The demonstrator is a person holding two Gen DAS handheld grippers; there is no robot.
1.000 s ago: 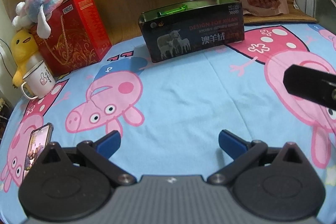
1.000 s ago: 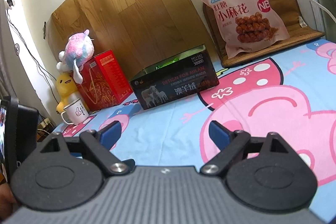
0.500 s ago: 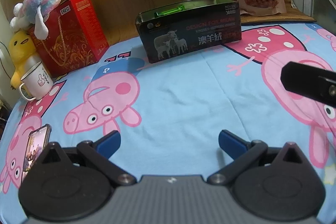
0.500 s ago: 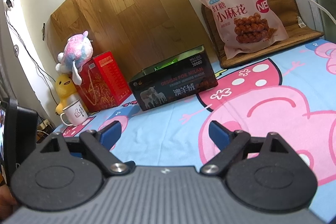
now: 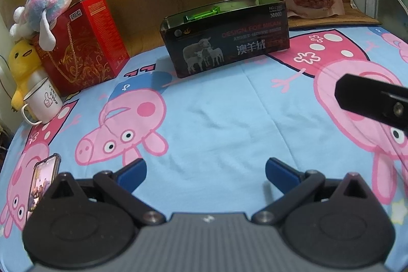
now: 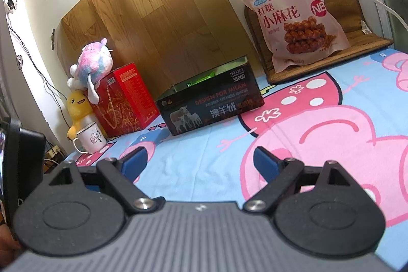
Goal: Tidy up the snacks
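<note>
The snack bag leans far right, apart from the open box. The view has barely shifted; both grippers hang spread, empty.

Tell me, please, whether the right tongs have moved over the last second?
Yes, slightly. In the right wrist view the black box and snack bag sit a little lower and further left than before, so the right tongs tilted up and rightward.
</note>
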